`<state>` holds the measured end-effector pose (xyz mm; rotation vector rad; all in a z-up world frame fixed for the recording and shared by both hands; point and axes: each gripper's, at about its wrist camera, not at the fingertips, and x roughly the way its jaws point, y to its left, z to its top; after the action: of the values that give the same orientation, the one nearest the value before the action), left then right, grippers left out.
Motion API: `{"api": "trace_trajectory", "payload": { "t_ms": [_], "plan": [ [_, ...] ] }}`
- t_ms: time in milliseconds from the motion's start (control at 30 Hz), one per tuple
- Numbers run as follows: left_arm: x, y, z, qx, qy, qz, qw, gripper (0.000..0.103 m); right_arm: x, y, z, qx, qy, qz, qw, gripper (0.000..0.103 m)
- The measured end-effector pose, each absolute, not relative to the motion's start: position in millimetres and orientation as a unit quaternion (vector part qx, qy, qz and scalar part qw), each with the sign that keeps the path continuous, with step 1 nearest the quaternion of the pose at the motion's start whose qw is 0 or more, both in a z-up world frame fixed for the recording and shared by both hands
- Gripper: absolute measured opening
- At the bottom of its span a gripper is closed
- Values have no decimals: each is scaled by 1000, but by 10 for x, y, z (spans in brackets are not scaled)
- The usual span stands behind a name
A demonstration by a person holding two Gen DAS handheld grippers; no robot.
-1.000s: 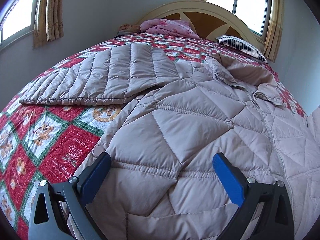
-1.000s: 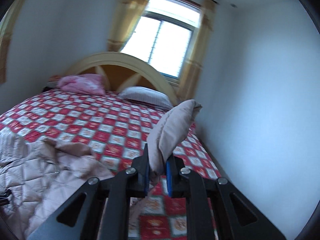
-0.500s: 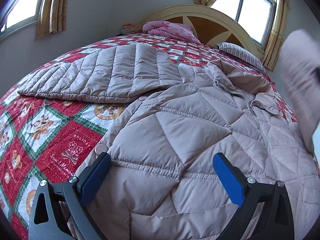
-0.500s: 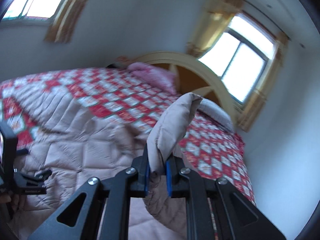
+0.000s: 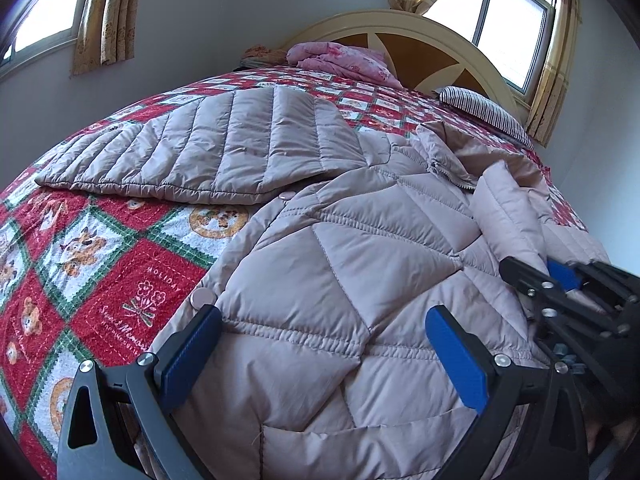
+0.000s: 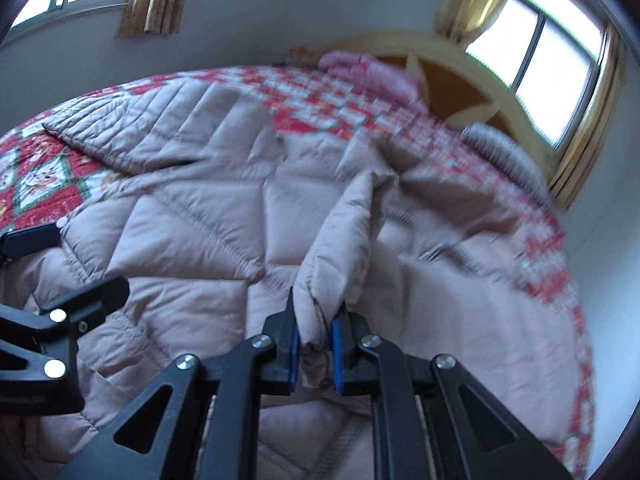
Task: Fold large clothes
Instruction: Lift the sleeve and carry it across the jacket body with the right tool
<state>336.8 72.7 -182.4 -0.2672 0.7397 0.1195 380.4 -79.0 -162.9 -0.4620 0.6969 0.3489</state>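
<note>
A large dusty-pink quilted puffer coat (image 5: 340,264) lies spread over the near half of the bed, its diamond-stitched body crumpled towards the right and one channel-stitched sleeve (image 5: 224,152) stretched flat to the far left. The other sleeve's cuff (image 6: 340,248) is pinched between the blue pads of the right gripper (image 6: 314,350), whose jaws are clamped together on it, the fabric rising in a fold above the coat's body. The left gripper (image 5: 324,356) hovers low over the coat's near hem with its jaws wide apart, nothing between them.

Under the coat is a red, white and green patchwork bedspread with bear motifs (image 5: 100,264). At the far end sit a crumpled pink blanket (image 5: 340,60), a striped pillow (image 5: 480,110) and an arched cream wooden headboard (image 5: 420,40), with yellow-curtained windows behind.

The right wrist view is motion-blurred, so the coat's right edge is hard to make out; its near hem is cut off behind both grippers.
</note>
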Motion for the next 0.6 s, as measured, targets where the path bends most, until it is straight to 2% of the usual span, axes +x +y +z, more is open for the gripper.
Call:
{"api": "trace_trajectory", "payload": {
  "t_ms": [33,67,100,167,200,400,467,600],
  "plan": [
    [3373,722,-1826,-129,361,59,922,102,3796,-833,-1609,-215,338,171,900,18],
    [3378,717,-1827,-127,362,60,922,102,3787,-871,-1567,-202,339,176,902,26],
    [3381,708,-1828,-125,363,60,922,102,3767,-924,-1499,-181,343,186,903,46],
    [3391,698,-1828,-122,365,60,921,102,3693,-1038,-1330,-144,340,202,907,79],
    [3397,699,-1830,-121,367,60,920,102,3621,-1114,-1226,-127,328,204,914,83],
    [3365,684,-1625,-101,382,69,916,102,3418,-1665,-780,-89,285,140,944,81],
    [3309,664,-1374,-99,374,54,921,102,3533,-1984,-788,-74,292,71,951,72],
    [3341,507,-837,-99,334,29,937,102,3905,-2590,-1118,-17,355,-37,934,67]
  ]
}}
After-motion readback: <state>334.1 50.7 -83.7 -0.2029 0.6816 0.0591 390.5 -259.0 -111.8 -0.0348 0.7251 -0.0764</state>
